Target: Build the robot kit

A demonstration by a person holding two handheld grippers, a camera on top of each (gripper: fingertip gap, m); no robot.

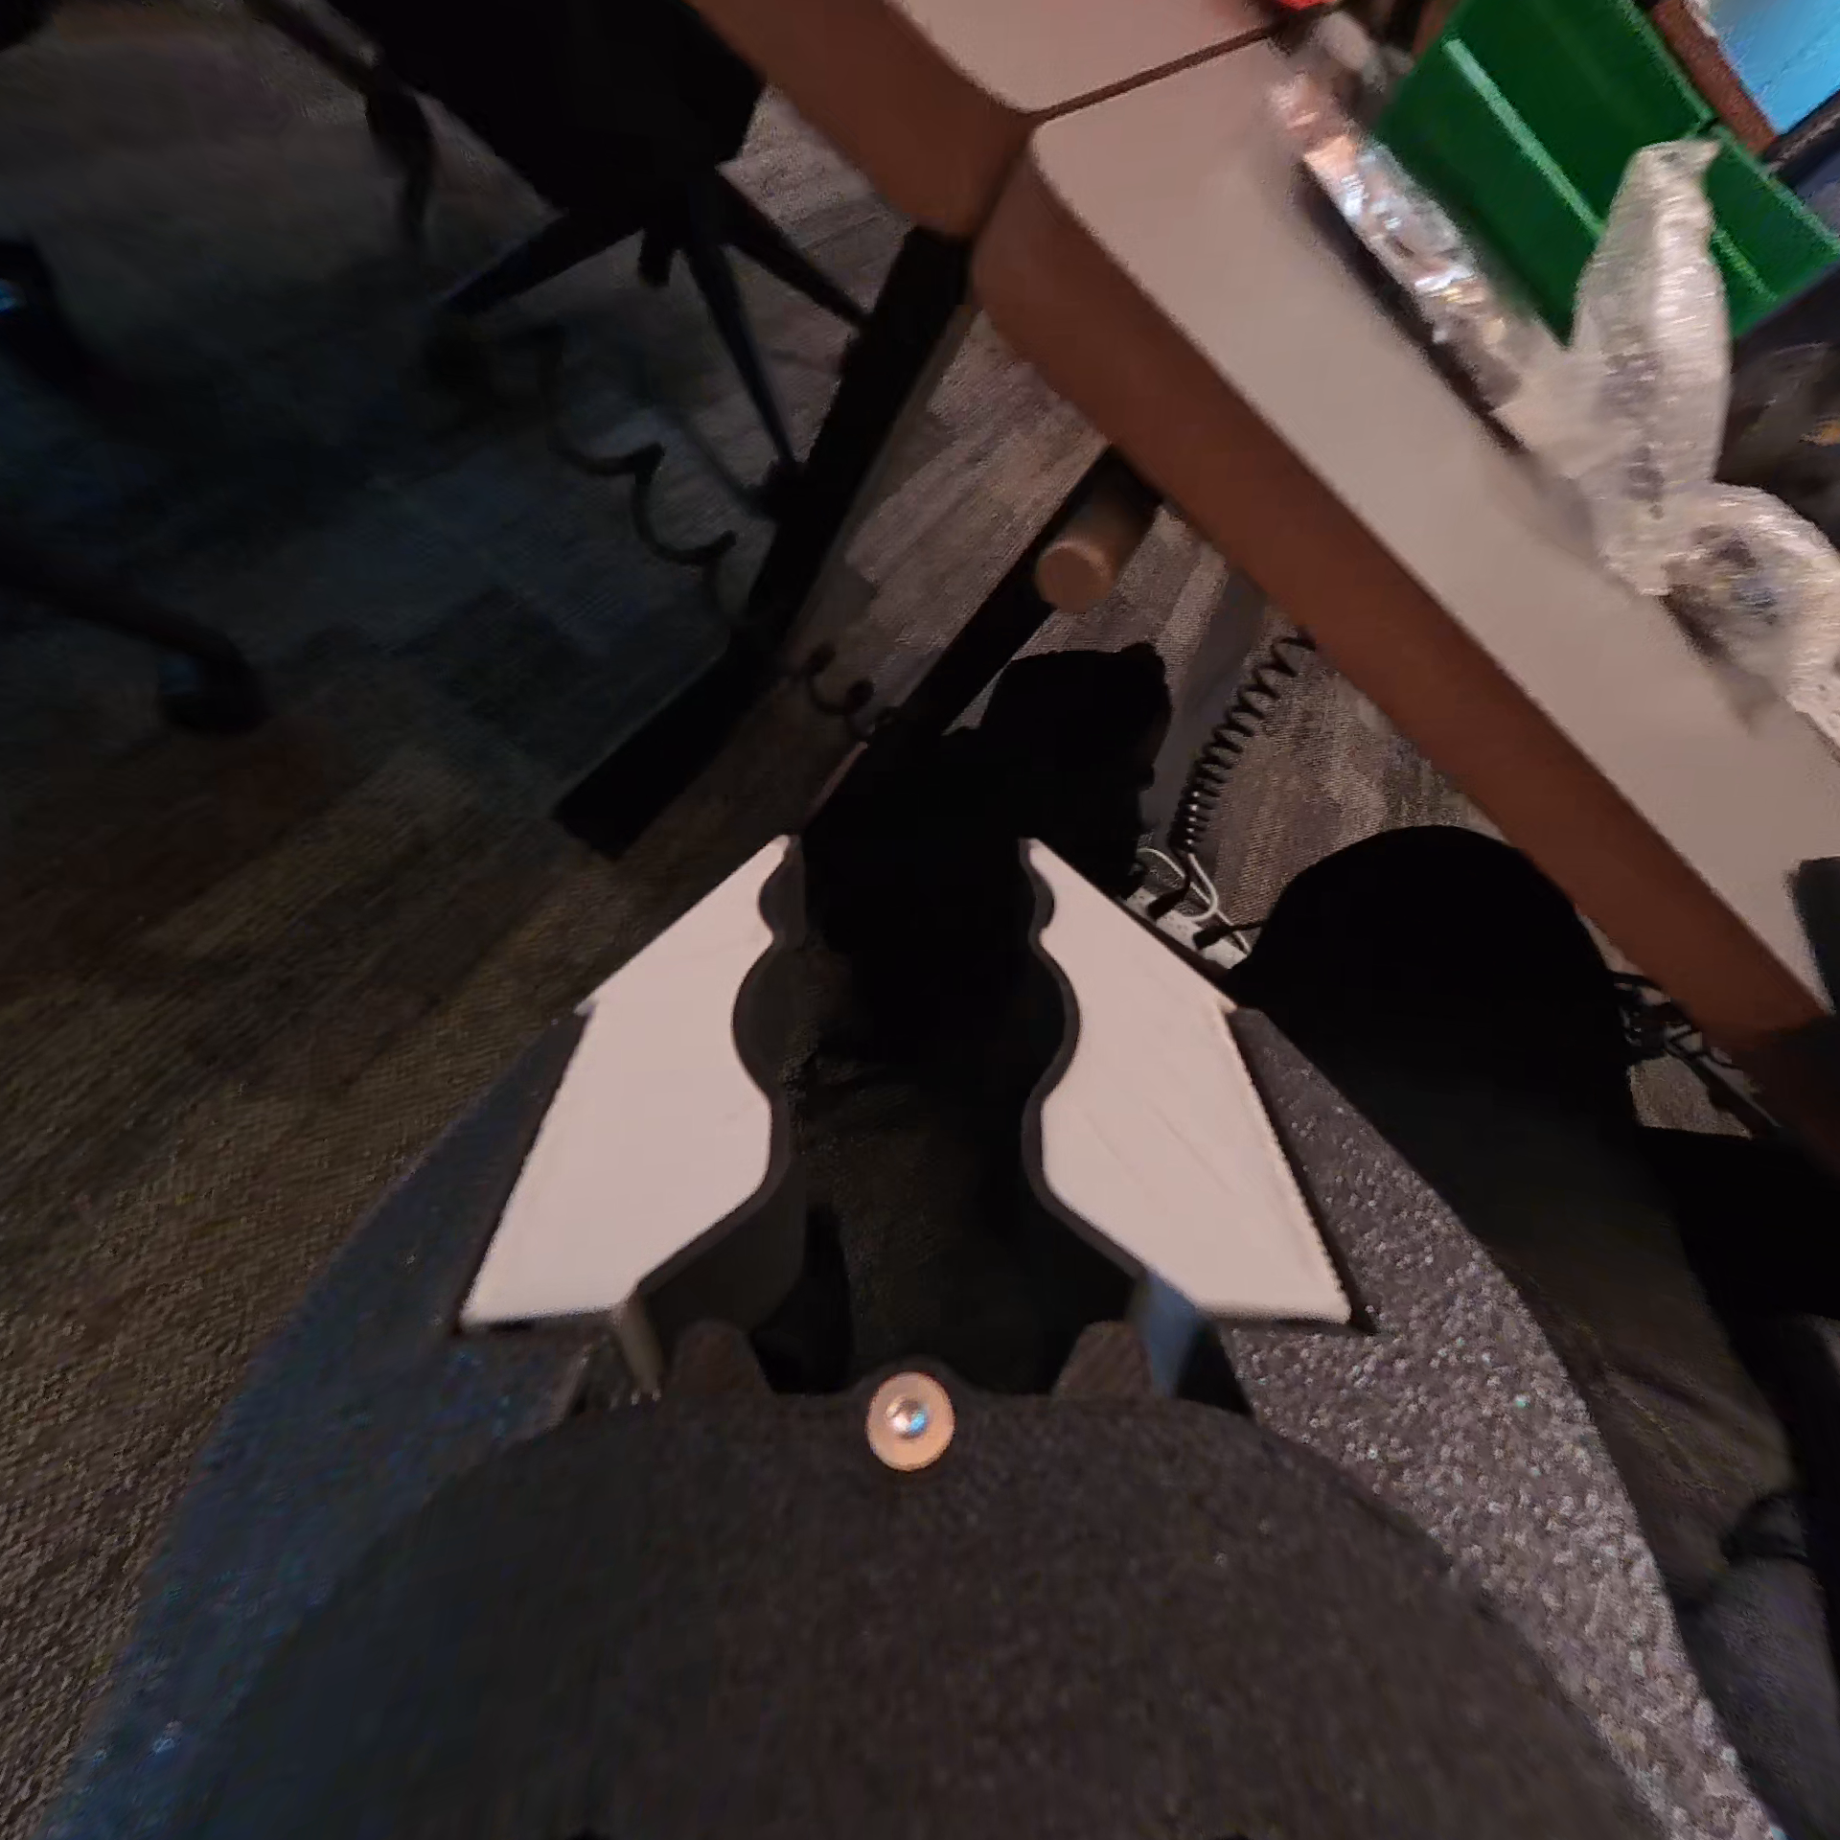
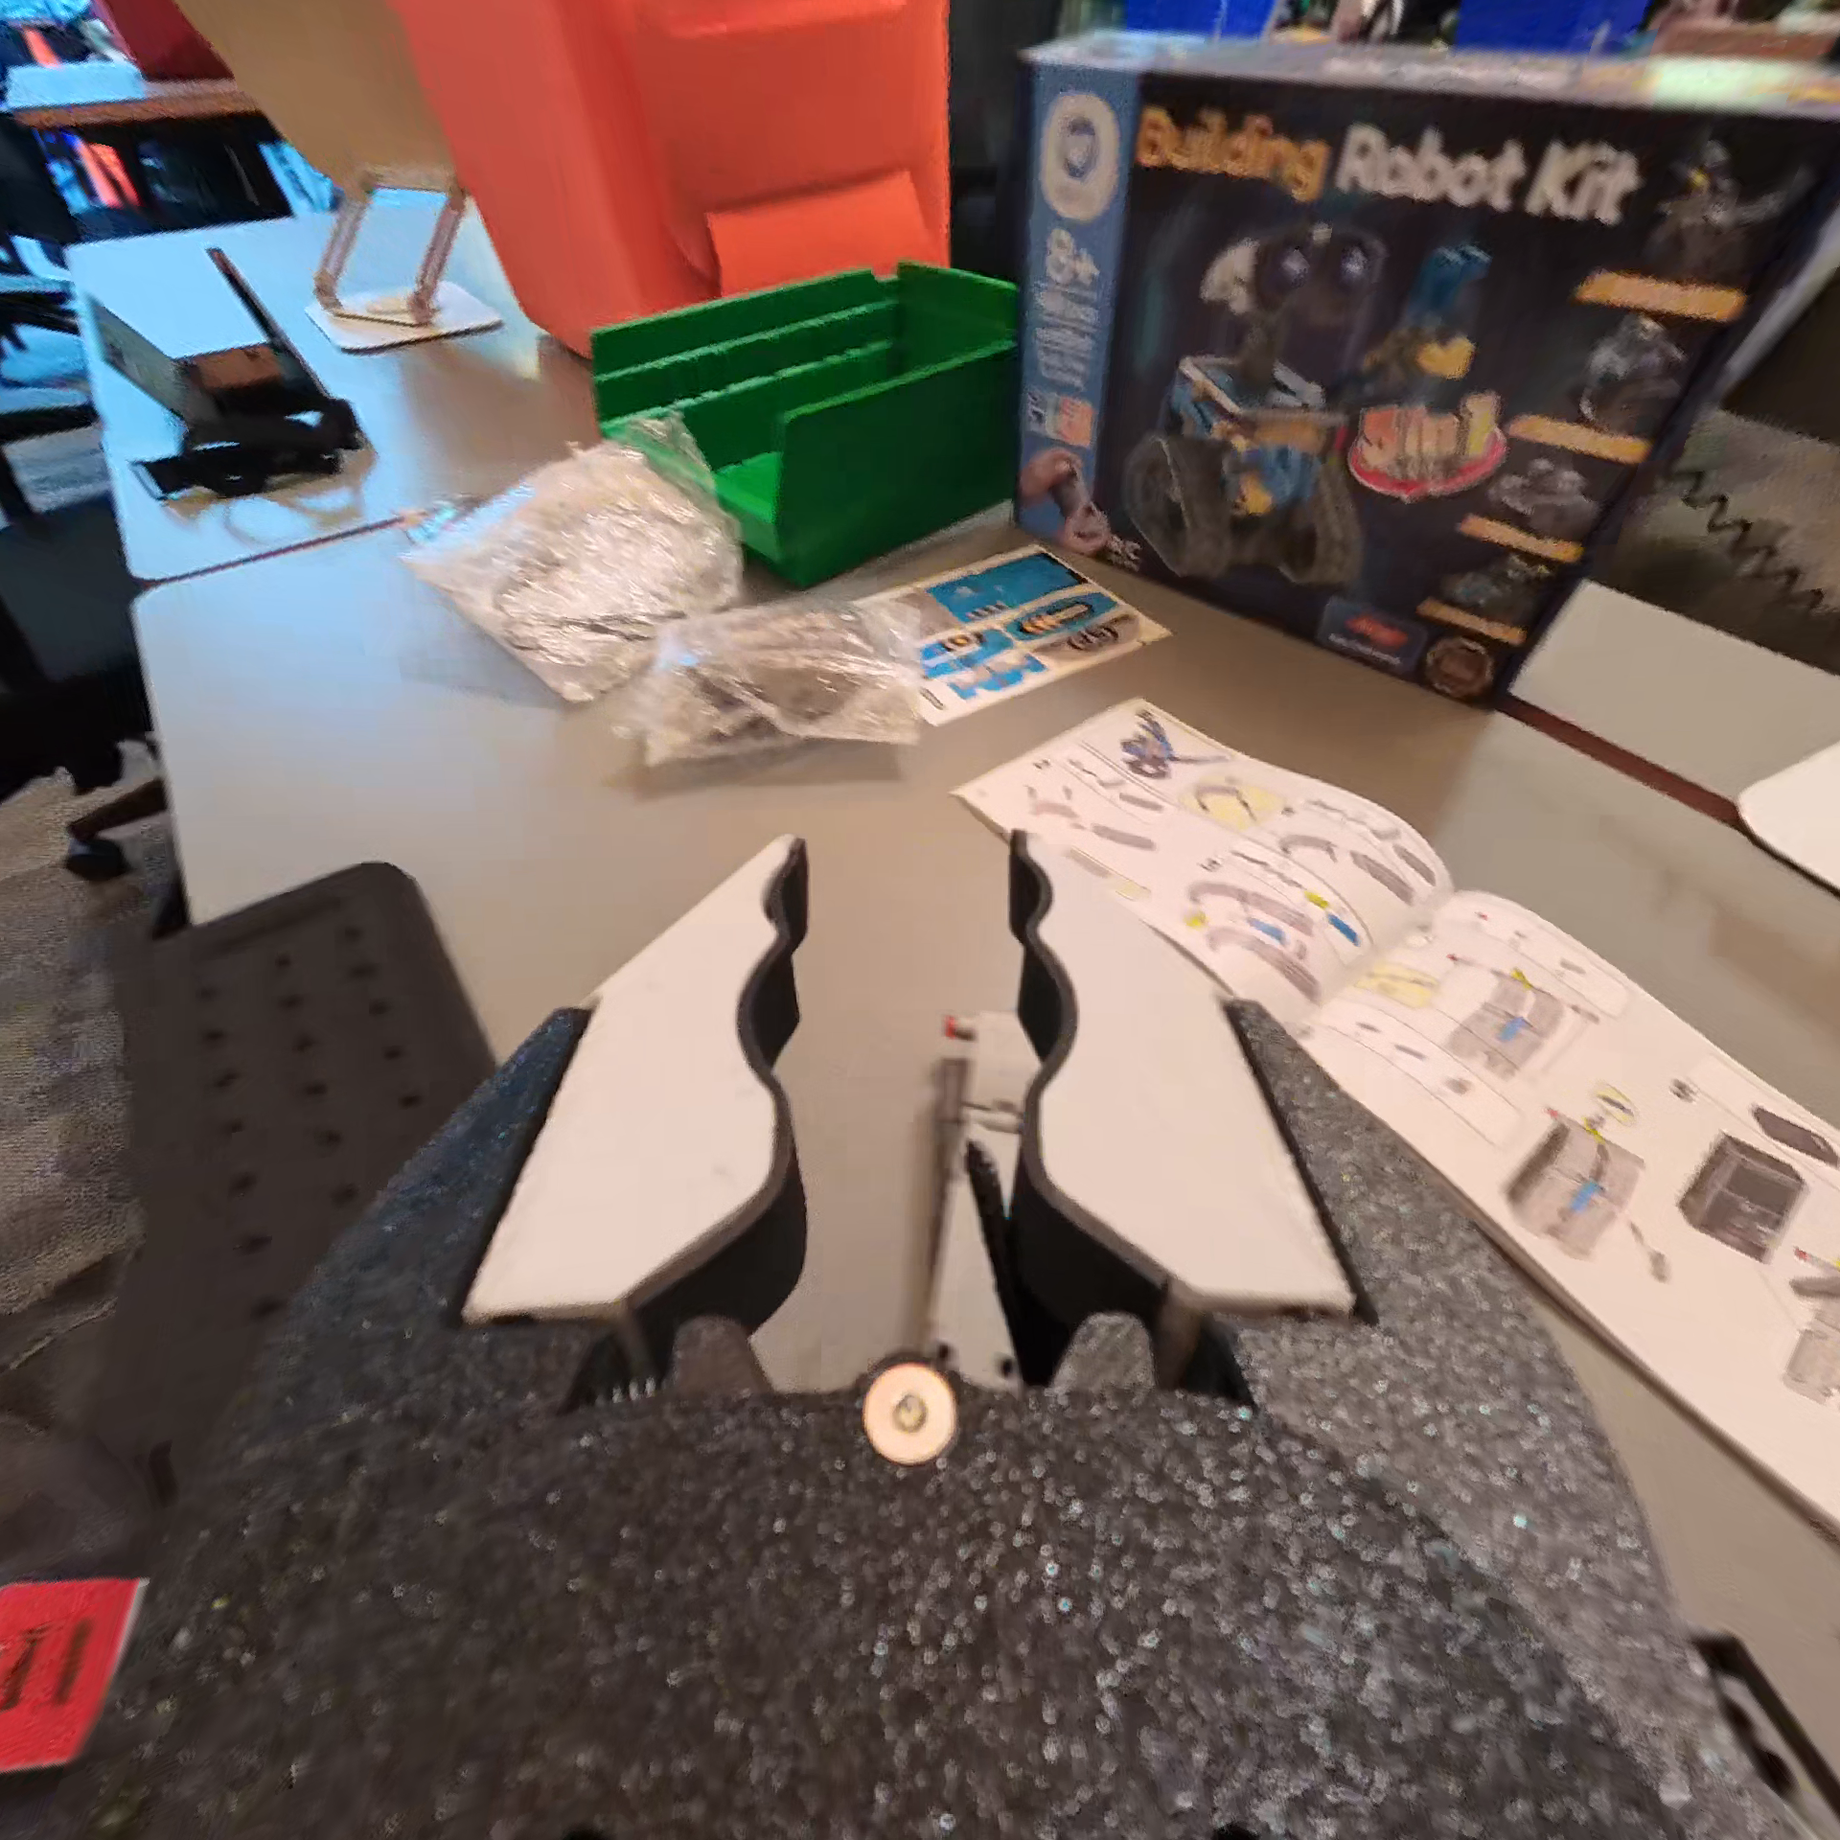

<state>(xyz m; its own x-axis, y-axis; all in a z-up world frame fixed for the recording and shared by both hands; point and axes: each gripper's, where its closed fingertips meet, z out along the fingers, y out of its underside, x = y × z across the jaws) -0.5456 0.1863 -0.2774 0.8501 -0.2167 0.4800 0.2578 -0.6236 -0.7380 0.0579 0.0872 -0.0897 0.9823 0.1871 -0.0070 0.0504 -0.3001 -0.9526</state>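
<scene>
Left gripper [image 1: 911,866] gaping, empty, off the table edge [image 1: 1245,418] above carpet [image 1: 199,1095]; blurred green bin [image 1: 1553,129] and plastic bags [image 1: 1663,329] cut off at the far corner. Right gripper [image 2: 906,856] parted, gripping nothing, over the grey table [image 2: 398,757]; small grey-white part [image 2: 971,1080] half hidden between its fingers; printed kit box [image 2: 1394,368], sticker sheet [image 2: 1026,627], open instruction booklet [image 2: 1394,996] beyond.

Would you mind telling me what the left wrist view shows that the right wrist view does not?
Only the left wrist view shows the carpet under the table, a coiled cable and the open left gripper, which holds nothing. Only the right wrist view shows the kit box, open instruction booklet, sticker sheet and the open right gripper over a small grey part. Both show the table, green bin and clear plastic bags.
</scene>
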